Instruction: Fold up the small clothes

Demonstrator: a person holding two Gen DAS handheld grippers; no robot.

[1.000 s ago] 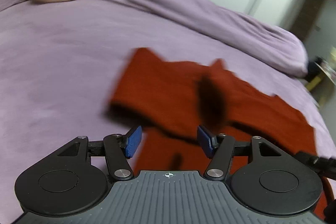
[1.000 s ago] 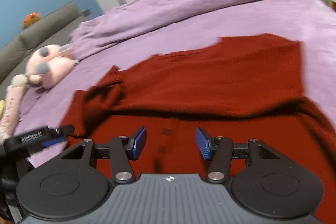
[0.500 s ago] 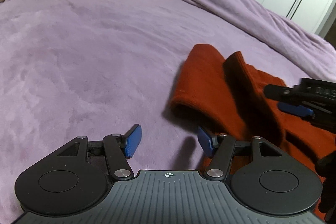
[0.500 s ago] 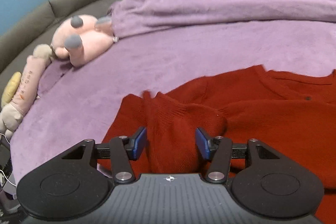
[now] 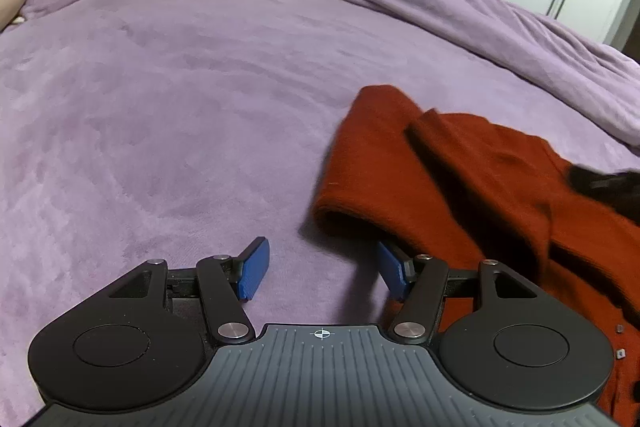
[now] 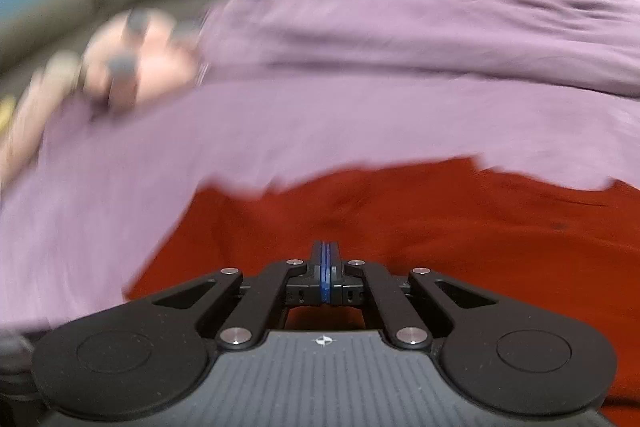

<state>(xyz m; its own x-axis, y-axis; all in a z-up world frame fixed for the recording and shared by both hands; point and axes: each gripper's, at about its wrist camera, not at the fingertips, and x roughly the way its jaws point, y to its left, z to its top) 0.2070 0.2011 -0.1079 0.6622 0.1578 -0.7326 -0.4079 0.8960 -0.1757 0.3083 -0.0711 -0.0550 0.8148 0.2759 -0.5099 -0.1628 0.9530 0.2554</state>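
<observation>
Red sweater [image 5: 460, 179] lies rumpled on the purple bedspread [image 5: 180, 107], its sleeve doubled over, left gripper [image 5: 320, 271] gaping empty beside the cuff, probably to take it, while right gripper [image 6: 326, 267] is pinched together, holding nothing.

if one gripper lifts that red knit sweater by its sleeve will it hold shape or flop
Likely flops: the red knit sweater already lies in soft folds on the purple blanket. The thick knit probably grips rather than slips. Lifted by the sleeve, the body would probably drag behind.
</observation>
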